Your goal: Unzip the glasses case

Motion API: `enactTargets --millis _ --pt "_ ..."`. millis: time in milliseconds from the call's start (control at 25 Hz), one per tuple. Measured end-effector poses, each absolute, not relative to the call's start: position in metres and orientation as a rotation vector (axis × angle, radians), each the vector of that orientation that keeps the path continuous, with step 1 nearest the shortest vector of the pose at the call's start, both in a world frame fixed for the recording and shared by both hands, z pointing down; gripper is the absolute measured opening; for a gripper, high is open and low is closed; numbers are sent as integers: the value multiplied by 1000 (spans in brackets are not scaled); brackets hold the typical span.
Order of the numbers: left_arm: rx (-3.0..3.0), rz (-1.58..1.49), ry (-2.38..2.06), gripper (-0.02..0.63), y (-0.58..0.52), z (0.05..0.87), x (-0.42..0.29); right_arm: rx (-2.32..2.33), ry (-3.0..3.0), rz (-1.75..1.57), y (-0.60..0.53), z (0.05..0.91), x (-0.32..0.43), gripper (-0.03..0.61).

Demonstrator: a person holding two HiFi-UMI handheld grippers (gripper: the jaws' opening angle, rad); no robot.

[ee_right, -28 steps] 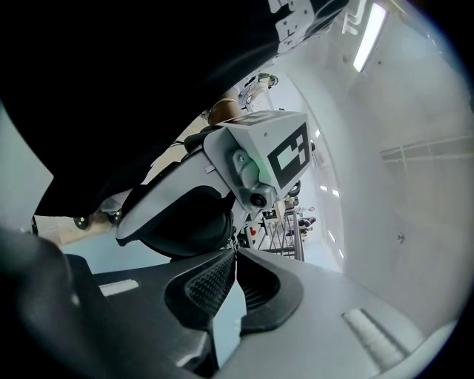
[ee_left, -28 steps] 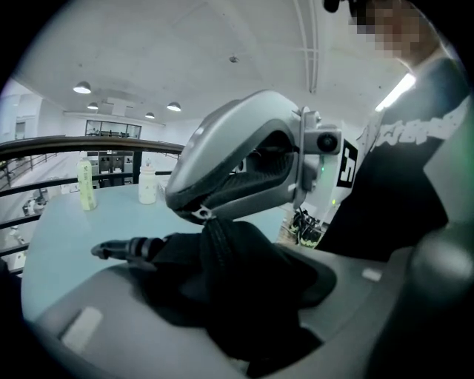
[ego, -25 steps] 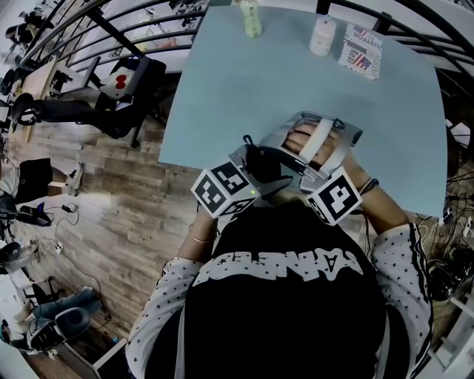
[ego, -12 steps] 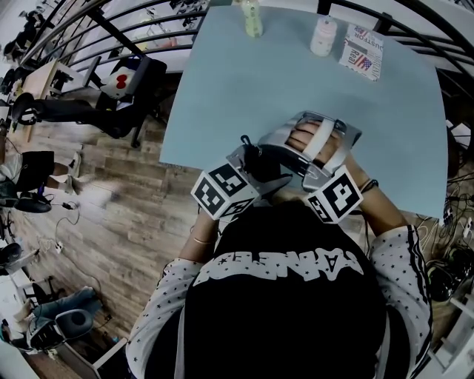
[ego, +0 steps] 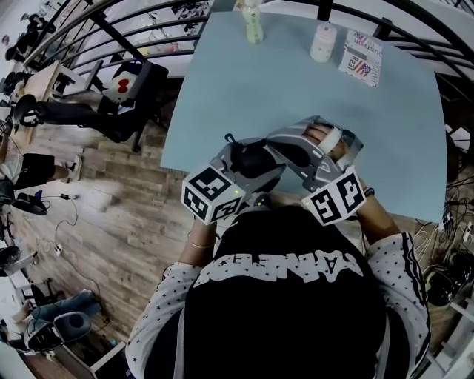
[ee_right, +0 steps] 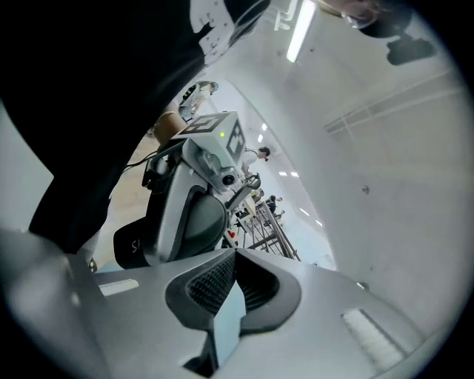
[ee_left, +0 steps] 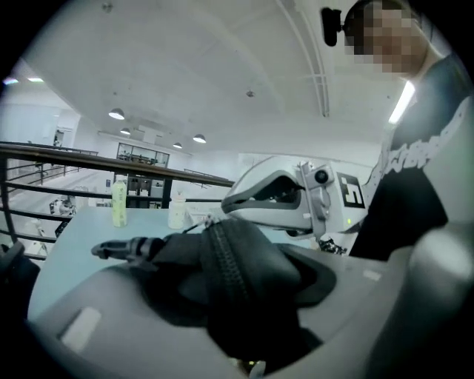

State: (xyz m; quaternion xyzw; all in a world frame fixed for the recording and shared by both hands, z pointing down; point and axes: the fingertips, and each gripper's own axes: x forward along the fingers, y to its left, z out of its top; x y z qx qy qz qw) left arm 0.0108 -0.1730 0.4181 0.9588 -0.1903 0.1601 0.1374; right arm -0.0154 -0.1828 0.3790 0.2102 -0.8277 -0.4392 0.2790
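The black glasses case point(ego: 246, 157) sits clamped in my left gripper point(ego: 255, 166), held just above the light blue table's near edge. In the left gripper view the case point(ee_left: 222, 255) fills the jaws of that gripper point(ee_left: 229, 311), zipper track facing up, and a small metal zip pull point(ee_left: 207, 219) shows at its far end. My right gripper point(ego: 272, 144) lies close on the case's right side, and its nose point(ee_left: 229, 201) reaches almost to the pull. Its jaws have just been closing. In its own view the right gripper point(ee_right: 233, 259) has its tips together and nothing shows between them.
At the far side of the table point(ego: 244, 89) stand a pale green bottle point(ego: 252, 22), a white bottle point(ego: 323, 38) and a printed box point(ego: 361, 52). A dark railing runs behind it. Left of the table edge lies a wooden floor point(ego: 126, 200) far below.
My left gripper has shifted left and lifted with the case, which shows more now. The right gripper has rolled, and the hand on it sits farther right.
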Motion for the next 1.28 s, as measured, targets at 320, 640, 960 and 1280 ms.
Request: enactTargets --millis 320,640,960,1280 --pt "2833 239 -730 0 -190 377 -6 980 -2686 -544 -208 349 16 5" --pt "2803 -133 -875 0 -194 345 -13 1242 -2935 168 -213 358 46 5" --pt "2779 -151 -912 0 -197 345 -15 1304 -2900 218 -208 365 61 3" --pt "2759 -137 -961 0 -206 349 -23 1271 -2906 237 -209 366 57 3"
